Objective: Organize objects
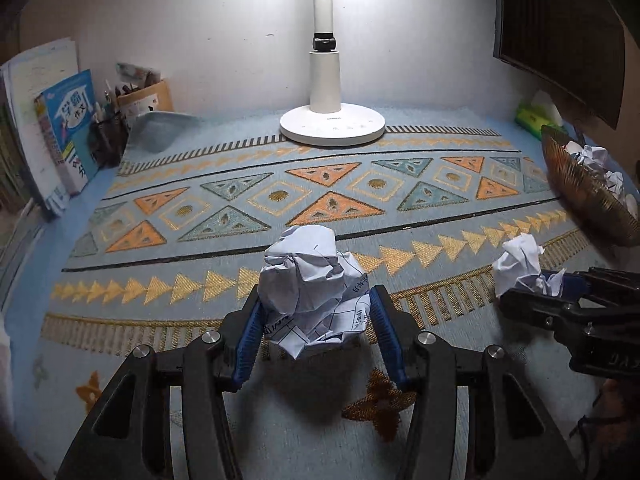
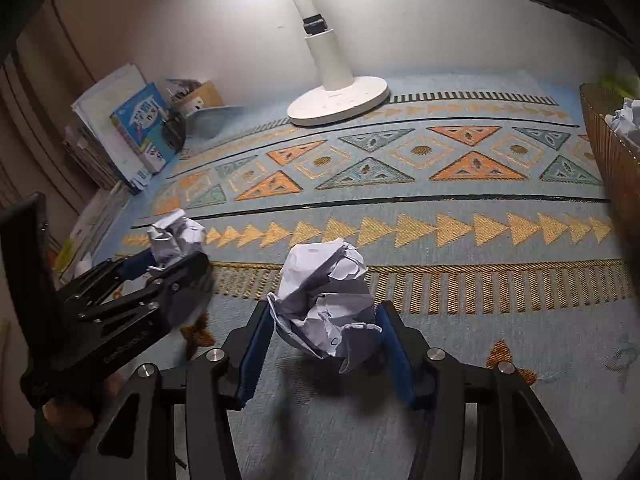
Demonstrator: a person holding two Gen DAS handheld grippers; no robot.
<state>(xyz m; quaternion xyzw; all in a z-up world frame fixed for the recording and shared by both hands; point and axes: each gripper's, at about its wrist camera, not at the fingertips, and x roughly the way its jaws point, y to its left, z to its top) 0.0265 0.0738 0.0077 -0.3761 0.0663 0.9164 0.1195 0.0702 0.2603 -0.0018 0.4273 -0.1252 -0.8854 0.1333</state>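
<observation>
My left gripper (image 1: 316, 296) is shut on a crumpled ball of printed white paper (image 1: 308, 276), held above the patterned mat (image 1: 280, 200). My right gripper (image 2: 325, 312) is shut on a second crumpled paper ball (image 2: 328, 300), whose shadow falls on the mat below it. Each gripper shows in the other's view: the right gripper (image 1: 532, 288) with its ball (image 1: 518, 260) at the right edge, the left gripper (image 2: 172, 264) with its ball (image 2: 176, 236) at the left. A woven basket (image 1: 580, 188) at the far right holds several crumpled papers (image 1: 596, 160).
A white lamp base (image 1: 332, 128) stands at the back centre by the wall. Books (image 1: 68, 120), a pen holder (image 1: 104, 136) and a cardboard box (image 1: 148, 96) crowd the back left. A green tissue pack (image 1: 532, 116) sits behind the basket (image 2: 612, 152).
</observation>
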